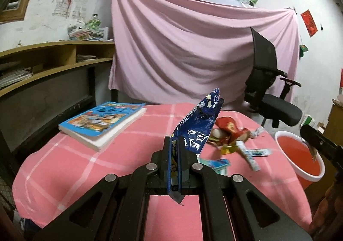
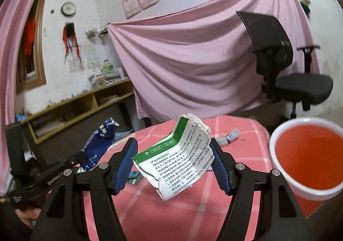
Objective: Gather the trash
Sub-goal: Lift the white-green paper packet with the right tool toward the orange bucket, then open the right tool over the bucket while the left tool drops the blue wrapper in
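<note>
Blue wrapper (image 1: 197, 127) pinched upright between left jaws

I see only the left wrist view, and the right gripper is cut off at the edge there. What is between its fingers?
Observer: A torn green-and-white carton spans the gap between the wide-apart fingers of the right gripper. I cannot tell whether it is pinched.
Operator: Where is the red bucket from there?
Observer: The red bucket stands to the right of the carton, not under it.
Operator: Is the carton card or foil?
Observer: It looks like card: creased, with ragged edges and black print on white.
</note>
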The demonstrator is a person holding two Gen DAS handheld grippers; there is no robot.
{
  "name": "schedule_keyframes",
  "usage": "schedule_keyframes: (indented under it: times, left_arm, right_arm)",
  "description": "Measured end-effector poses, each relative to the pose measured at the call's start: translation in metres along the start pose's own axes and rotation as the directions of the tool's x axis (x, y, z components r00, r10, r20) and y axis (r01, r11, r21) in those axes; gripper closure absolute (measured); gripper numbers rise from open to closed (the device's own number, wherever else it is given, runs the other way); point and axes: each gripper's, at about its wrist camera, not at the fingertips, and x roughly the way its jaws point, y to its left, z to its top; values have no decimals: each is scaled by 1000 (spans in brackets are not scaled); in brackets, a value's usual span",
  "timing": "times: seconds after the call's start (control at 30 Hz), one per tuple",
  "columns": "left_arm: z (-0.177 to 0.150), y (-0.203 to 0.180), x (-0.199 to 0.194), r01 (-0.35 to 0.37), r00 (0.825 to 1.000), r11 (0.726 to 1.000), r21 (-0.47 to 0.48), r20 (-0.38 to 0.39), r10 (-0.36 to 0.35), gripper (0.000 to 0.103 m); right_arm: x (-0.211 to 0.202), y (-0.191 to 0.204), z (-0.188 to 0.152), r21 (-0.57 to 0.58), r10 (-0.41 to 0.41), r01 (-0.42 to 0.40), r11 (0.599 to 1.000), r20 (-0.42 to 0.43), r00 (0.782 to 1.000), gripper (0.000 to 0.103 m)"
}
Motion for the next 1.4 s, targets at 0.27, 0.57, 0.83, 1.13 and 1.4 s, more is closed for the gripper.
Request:
schedule_keyframes:
  times: [0.27, 0.57, 0.83, 1.13, 1.4]
  left_arm:
    - [16, -53, 8, 120, 992, 993, 14, 22, -120, 100]
    - [35, -153, 47, 286, 958, 955, 80, -47, -283, 100]
    - [34, -235, 91, 384, 915, 913, 139, -187, -357, 100]
    - [21, -286, 146, 424, 829, 905, 46, -422, -367, 100]
    - [24, -267, 148, 391, 825, 920, -19, -436, -360, 71]
  right_arm:
    - [-15, -30, 10, -31, -112, 113, 993, 34, 993, 38]
    - [-28, -107, 21, 133, -300, 291, 947, 58, 952, 37]
    - [-31, -187, 7, 333, -443, 450, 829, -101, 891, 37]
    - [-34, -229, -9, 391, -415, 472, 790, -225, 882, 35]
    - [-35, -223, -10, 371, -434, 496, 785, -243, 868, 21]
